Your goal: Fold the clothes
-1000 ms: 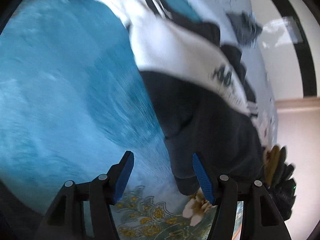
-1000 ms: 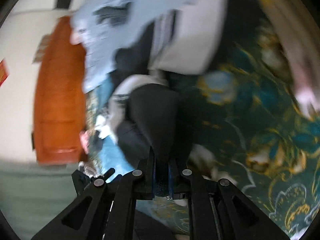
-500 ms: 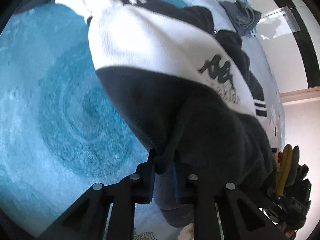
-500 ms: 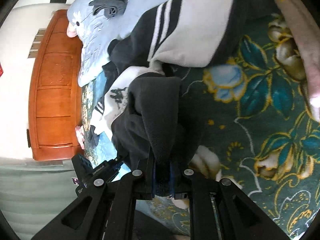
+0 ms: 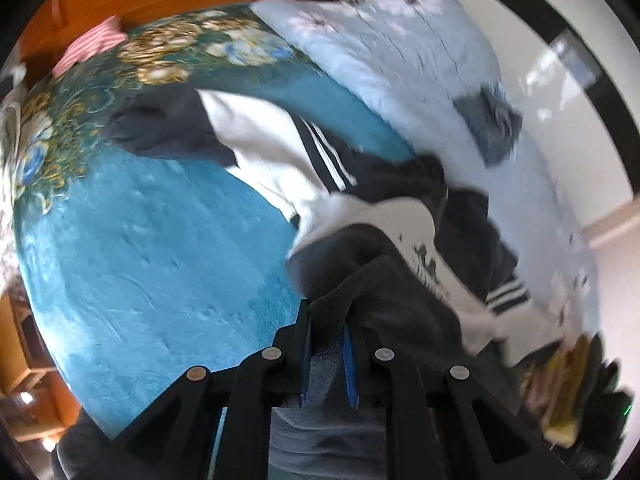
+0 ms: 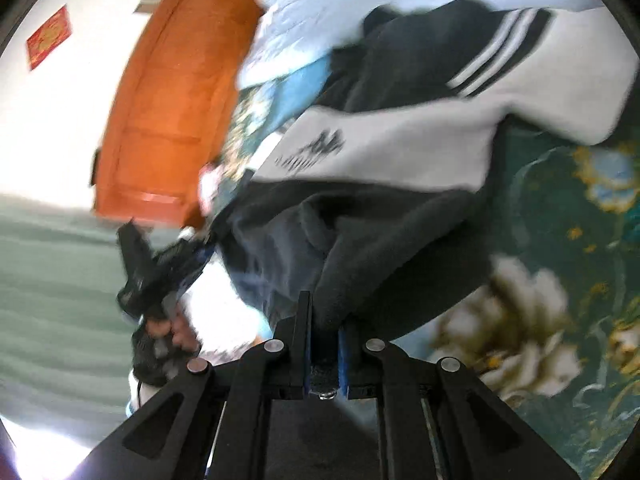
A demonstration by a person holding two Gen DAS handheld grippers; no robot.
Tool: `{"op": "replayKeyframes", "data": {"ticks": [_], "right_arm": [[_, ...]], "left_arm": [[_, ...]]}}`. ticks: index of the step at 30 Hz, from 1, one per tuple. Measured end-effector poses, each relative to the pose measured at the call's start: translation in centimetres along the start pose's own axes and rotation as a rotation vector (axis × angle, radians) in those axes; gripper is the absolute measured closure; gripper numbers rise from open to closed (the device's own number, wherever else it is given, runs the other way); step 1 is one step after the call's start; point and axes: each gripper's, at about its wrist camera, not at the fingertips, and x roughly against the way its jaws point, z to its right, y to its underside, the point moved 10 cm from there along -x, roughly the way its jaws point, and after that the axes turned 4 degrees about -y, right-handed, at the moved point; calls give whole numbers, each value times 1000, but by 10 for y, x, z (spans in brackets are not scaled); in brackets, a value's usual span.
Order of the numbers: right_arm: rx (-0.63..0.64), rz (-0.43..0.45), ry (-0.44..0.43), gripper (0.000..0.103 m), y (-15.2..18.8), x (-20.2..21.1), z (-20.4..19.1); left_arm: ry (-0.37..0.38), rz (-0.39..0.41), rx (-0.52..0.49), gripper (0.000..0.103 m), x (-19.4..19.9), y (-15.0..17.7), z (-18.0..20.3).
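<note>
A black-and-white sweatshirt (image 5: 352, 216) with a black chest logo and white sleeve stripes lies partly raised over a bed. My left gripper (image 5: 327, 320) is shut on its black hem, which bunches up between the blue pads. The same sweatshirt (image 6: 384, 148) fills the right wrist view, where my right gripper (image 6: 325, 320) is shut on another fold of the black hem. The left gripper (image 6: 160, 276) also shows at the left of the right wrist view, held by a gloved hand (image 6: 160, 340). Between the two grips the hem hangs slack.
A teal plush blanket (image 5: 152, 248) with a floral border (image 6: 560, 280) covers the bed. A light blue quilt (image 5: 400, 52) with a grey garment (image 5: 492, 128) on it lies beyond. An orange wooden headboard (image 6: 172, 112) stands at the far end, with a pink striped cloth (image 5: 92, 44) near it.
My left gripper closed on the black hem, then both grippers lifted and swung the sweatshirt. The views tilted and now show the headboard and far bed end.
</note>
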Motion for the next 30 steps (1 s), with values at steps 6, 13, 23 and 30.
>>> {"op": "replayKeyframes", "data": {"ticks": [6,13,23,30], "right_arm": [[-167,111,224,93,-18,38,98],[-281,206,301,92,-37,69,135],[-293,166,321,92,-34,53,138],[-293,177,318,92,-31,55,129]], "left_arm": [[149,-155,0,76,-52,48,27],[145,-133,51,54,-51,62,-11],[33,-125,-409,39,-68,89,22],[-30,-211,-606,40,-91,115,22]]}}
